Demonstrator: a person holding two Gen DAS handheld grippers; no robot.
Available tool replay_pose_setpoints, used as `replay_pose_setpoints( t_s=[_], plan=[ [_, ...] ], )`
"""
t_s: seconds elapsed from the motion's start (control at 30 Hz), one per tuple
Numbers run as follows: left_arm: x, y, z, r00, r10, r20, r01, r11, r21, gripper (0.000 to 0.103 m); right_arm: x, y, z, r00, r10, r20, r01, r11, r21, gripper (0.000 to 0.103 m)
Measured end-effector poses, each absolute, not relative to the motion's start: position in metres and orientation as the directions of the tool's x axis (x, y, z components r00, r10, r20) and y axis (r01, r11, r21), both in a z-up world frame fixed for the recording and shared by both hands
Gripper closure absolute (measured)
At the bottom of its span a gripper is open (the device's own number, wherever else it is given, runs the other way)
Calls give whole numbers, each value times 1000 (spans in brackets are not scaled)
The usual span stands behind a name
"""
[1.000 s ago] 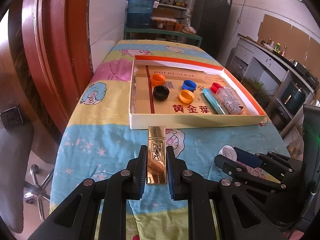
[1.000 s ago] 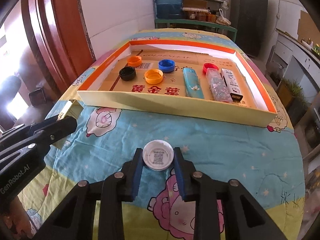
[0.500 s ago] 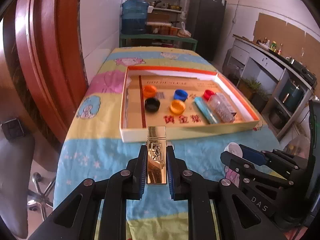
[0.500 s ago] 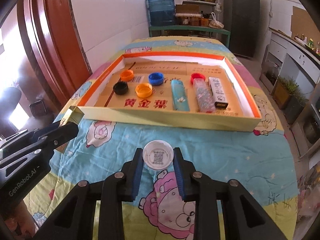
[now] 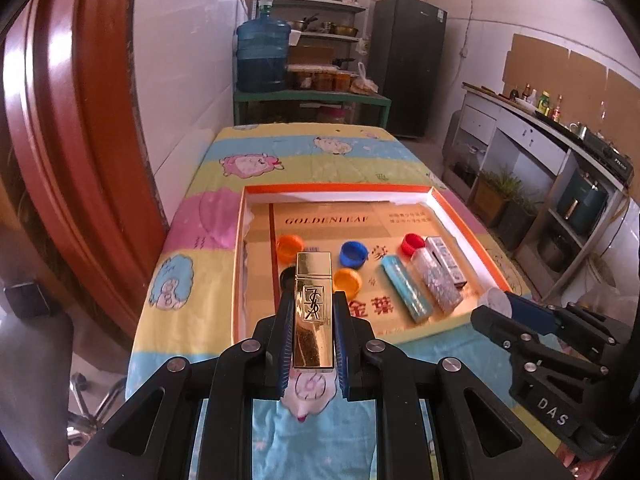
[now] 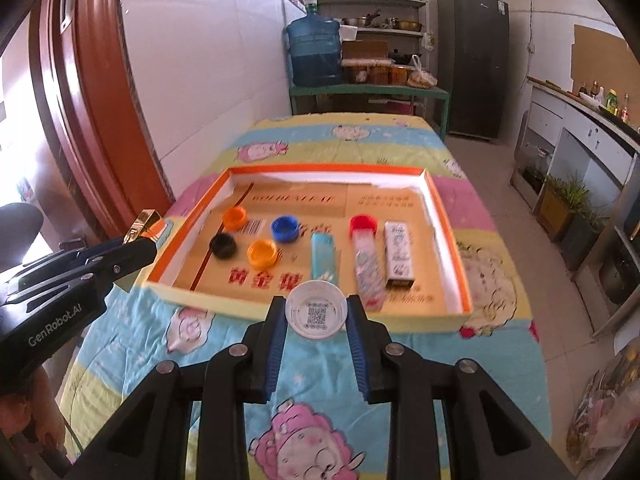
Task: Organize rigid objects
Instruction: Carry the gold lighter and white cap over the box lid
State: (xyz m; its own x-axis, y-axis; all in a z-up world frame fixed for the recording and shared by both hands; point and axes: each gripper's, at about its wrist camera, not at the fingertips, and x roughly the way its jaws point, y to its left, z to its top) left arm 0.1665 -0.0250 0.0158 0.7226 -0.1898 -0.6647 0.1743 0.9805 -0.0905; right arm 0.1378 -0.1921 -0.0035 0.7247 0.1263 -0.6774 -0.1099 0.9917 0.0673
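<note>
From the left wrist view, the left hand-held gripper point(image 5: 313, 320) is pinching a gold lipstick case point(image 5: 313, 312) upright between its blue pads, above the near edge of the counter point(image 5: 200, 280) and its cartoon-print cloth. Just ahead of it is lying the shallow orange-rimmed box point(image 5: 456, 216), holding an orange cap point(image 5: 289, 246), a blue cap point(image 5: 353, 253), a yellow-orange cap point(image 5: 347, 280), a red cap point(image 5: 413, 243), a black cap point(image 5: 286, 277) partly hidden behind the case, and three slim packets point(image 5: 426, 280) lying side by side. The right hand-held gripper point(image 5: 496, 304) is showing off to the right.

From the right wrist view, the right hand-held gripper point(image 6: 317, 312) is pinching a white bottle cap point(image 6: 317, 311), open side facing the camera, over the box's near wall point(image 6: 224, 304). The caps and packets are lying in the box beyond it. To the left, the left hand-held gripper point(image 6: 138, 240) is holding the gold case beside the box's left wall.
</note>
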Motion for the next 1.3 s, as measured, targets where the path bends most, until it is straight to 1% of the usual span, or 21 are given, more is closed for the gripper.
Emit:
replay_pose_setpoints(
  t_s=[0.4, 0.63, 0.9, 1.03, 1.3],
  plan=[
    [197, -44, 25, 720, -178, -670, 189, 980, -58, 85, 162, -209, 11, 741, 115, -662, -113, 993, 46, 73],
    [220, -52, 29, 716, -177, -675, 195, 979, -50, 85, 175, -218, 15, 738, 126, -663, -118, 991, 58, 73],
    [252, -59, 32, 705, -194, -682, 210, 976, -61, 85, 200, -227, 21, 739, 119, -663, -132, 991, 31, 73],
    [268, -61, 30, 697, -194, -690, 211, 976, -62, 85, 213, -232, 24, 733, 153, -663, -152, 987, 60, 73],
    [298, -69, 24, 672, -193, -715, 217, 974, -60, 85, 237, -238, 24, 736, 125, -665, -147, 989, 24, 73]
  ],
)
